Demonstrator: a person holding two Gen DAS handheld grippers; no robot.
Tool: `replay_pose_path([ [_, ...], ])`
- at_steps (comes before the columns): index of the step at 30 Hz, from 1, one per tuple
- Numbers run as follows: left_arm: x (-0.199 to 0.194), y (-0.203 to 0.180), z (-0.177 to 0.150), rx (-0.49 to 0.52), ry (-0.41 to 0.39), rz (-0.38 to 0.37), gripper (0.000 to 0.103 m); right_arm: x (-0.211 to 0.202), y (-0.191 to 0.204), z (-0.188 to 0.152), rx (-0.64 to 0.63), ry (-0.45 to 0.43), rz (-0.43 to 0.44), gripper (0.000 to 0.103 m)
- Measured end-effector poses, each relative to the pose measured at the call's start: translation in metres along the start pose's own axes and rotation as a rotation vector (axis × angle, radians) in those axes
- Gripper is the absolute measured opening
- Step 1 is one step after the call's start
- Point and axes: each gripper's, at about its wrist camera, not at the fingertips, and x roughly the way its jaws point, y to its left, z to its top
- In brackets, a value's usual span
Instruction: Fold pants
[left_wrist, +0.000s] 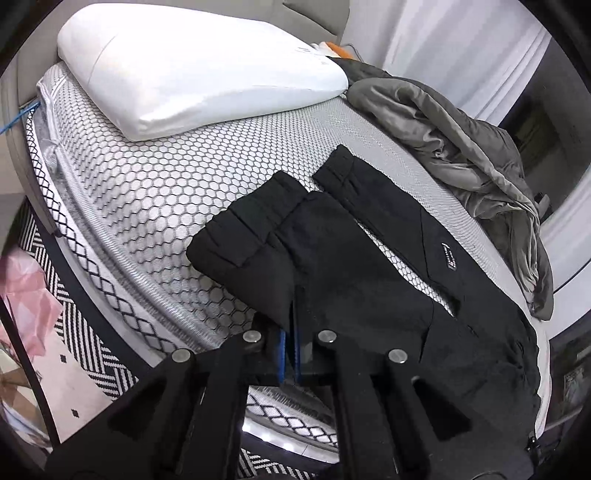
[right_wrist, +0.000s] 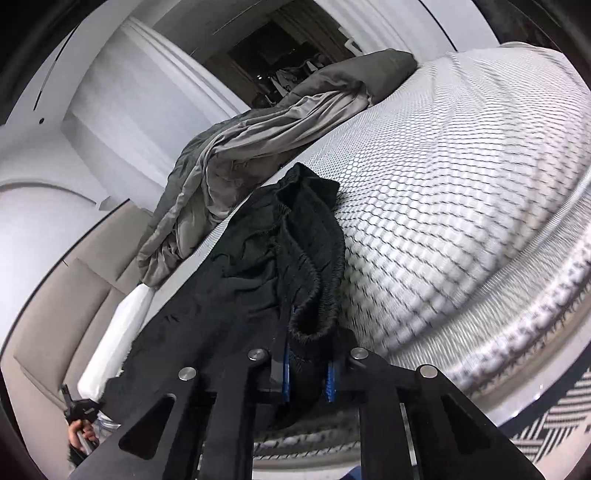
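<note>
The left gripper (left_wrist: 290, 325) is clamped on the near edge of the black pants (left_wrist: 354, 266), whose legs run away from it across the mattress (left_wrist: 166, 206) toward the pillow (left_wrist: 192, 70). The right gripper (right_wrist: 308, 365) pinches the bunched waistband (right_wrist: 314, 258), tilted downward, at the mattress edge. Each hand holds its own end; a grey blanket (right_wrist: 258, 133) lies beyond.

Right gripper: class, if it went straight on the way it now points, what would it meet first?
The black fabric pants: the right gripper already has its jaws shut on the elastic waistband, with more bunched cloth directly ahead. Beyond that, probably the crumpled grey blanket; depth is unclear.
</note>
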Motion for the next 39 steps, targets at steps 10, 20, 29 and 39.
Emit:
replay_pose_path([
  [10, -0.016, -0.021, 0.049, 0.001, -0.054, -0.072, 0.0, -0.025, 0.044, 0.036, 0.02, -0.079, 0.046, 0.011],
  [20, 0.042, -0.097, 0.158, 0.041, -0.071, -0.037, 0.0, 0.049, 0.114, 0.142, -0.044, -0.169, -0.029, 0.011],
  [29, 0.152, -0.134, 0.218, 0.018, 0.041, 0.128, 0.035, 0.199, 0.158, 0.228, -0.108, -0.126, -0.297, 0.057],
  [39, 0.108, -0.136, 0.185, 0.236, -0.052, 0.158, 0.08, 0.174, 0.147, 0.162, -0.29, -0.007, -0.271, 0.085],
])
